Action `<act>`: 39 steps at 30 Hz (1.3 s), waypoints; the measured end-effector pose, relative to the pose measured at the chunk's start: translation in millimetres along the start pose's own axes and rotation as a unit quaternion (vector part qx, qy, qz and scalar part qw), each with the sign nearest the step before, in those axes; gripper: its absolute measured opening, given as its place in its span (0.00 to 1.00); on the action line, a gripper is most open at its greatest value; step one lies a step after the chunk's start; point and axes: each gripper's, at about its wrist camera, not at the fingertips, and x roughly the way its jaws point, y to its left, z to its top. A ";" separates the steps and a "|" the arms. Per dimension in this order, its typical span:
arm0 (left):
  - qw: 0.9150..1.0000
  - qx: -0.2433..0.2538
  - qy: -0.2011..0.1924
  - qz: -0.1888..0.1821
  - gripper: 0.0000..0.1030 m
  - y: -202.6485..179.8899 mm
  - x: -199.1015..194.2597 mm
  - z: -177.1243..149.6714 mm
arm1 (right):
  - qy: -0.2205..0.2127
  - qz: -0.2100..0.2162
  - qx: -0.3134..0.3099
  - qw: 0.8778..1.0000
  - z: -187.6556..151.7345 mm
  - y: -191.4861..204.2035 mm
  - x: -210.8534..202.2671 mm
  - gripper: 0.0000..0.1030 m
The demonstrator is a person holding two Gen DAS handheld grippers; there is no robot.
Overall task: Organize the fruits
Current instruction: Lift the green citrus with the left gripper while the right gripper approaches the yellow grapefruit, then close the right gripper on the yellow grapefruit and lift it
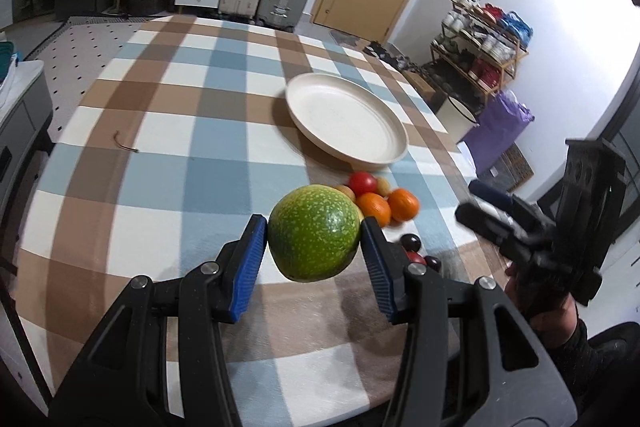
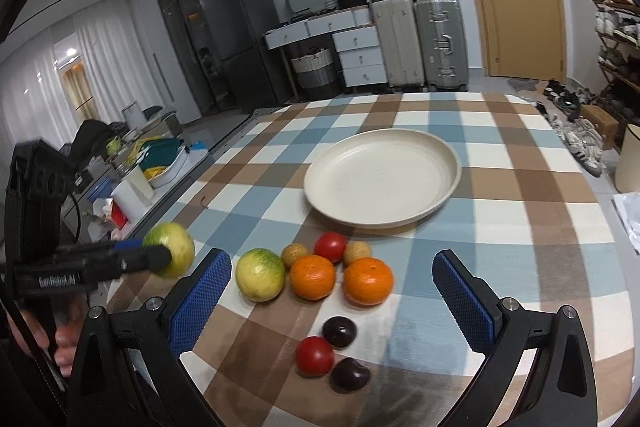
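Observation:
My left gripper (image 1: 314, 229) is shut on a green speckled fruit (image 1: 313, 233) and holds it above the checked tablecloth; the right wrist view shows the same fruit (image 2: 170, 253) at the far left. Beyond it lies an empty cream plate (image 1: 346, 117), also seen as the plate (image 2: 382, 177). My right gripper (image 2: 332, 263) stands open over a cluster of fruit: a second green-yellow fruit (image 2: 260, 274), two oranges (image 2: 312, 277) (image 2: 368, 281), a red tomato (image 2: 330, 246), two small tan fruits, two dark plums (image 2: 339, 331) and another tomato (image 2: 315, 355).
The table (image 1: 160, 131) carries a brown, blue and white checked cloth, with a small twig (image 1: 124, 143) on its left part. Suitcases, drawers and a door stand behind; a shoe rack (image 1: 480, 47) is off the right edge. A person's hand grips each tool.

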 end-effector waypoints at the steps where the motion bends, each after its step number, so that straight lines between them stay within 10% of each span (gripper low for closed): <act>1: 1.000 -0.003 -0.002 0.003 0.44 2.9 -0.3 1.2 | 0.004 0.006 -0.011 1.000 -1.1 5.0 3.6 1.00; 22: 0.999 -0.025 -0.021 0.043 0.44 48.3 2.2 20.4 | 0.046 -0.011 -0.188 0.981 -17.9 80.5 71.9 0.99; 39: 0.998 -0.035 -0.014 0.051 0.44 66.5 19.3 28.7 | 0.066 -0.109 -0.310 0.942 -36.5 106.1 108.4 0.73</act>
